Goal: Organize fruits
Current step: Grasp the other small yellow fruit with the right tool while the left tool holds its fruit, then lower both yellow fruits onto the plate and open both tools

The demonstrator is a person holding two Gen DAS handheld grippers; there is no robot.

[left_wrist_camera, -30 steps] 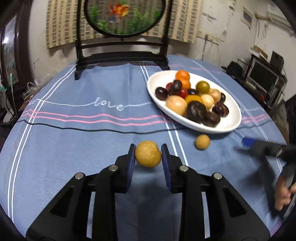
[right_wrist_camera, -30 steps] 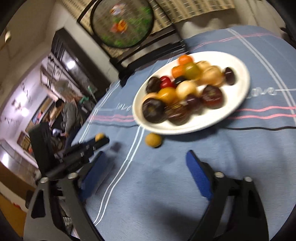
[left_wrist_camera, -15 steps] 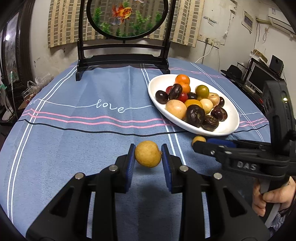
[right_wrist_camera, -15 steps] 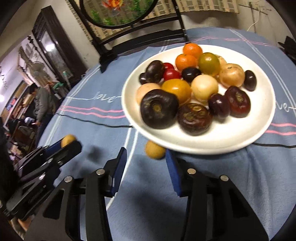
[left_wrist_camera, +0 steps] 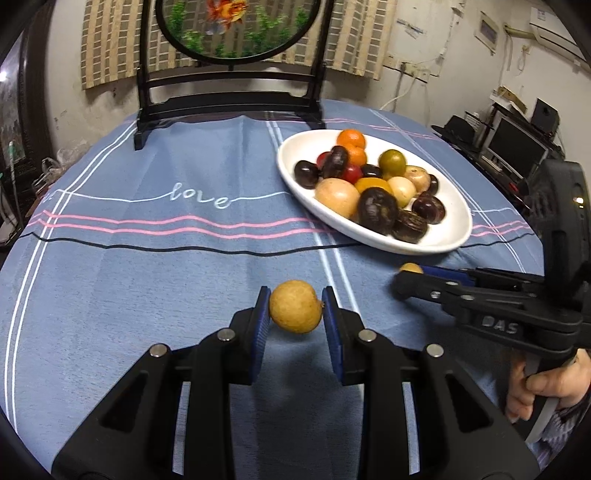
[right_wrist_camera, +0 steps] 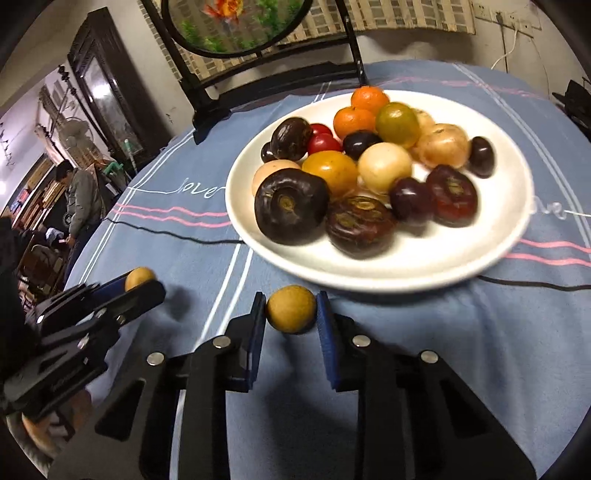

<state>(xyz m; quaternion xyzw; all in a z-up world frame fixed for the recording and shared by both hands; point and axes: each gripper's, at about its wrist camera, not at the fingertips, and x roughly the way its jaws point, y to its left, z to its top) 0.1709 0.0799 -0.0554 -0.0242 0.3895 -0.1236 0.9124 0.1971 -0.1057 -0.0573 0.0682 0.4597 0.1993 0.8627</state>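
My left gripper is shut on a yellow-brown round fruit and holds it above the blue cloth. My right gripper is shut on a second small yellow-brown fruit, which sits on the cloth just in front of the white plate. The plate holds several dark, orange, red and pale fruits. In the left wrist view the right gripper reaches in from the right with its fruit at its tip. In the right wrist view the left gripper shows at the left.
A blue striped tablecloth with "love" stitching covers the round table. A dark wooden stand with a round fish screen stands at the far edge. The plate also shows in the left wrist view. A person stands beyond the table at left.
My right gripper has moved forward and closed around the small fruit by the plate. My left gripper has kept its hold on its fruit and barely moved.
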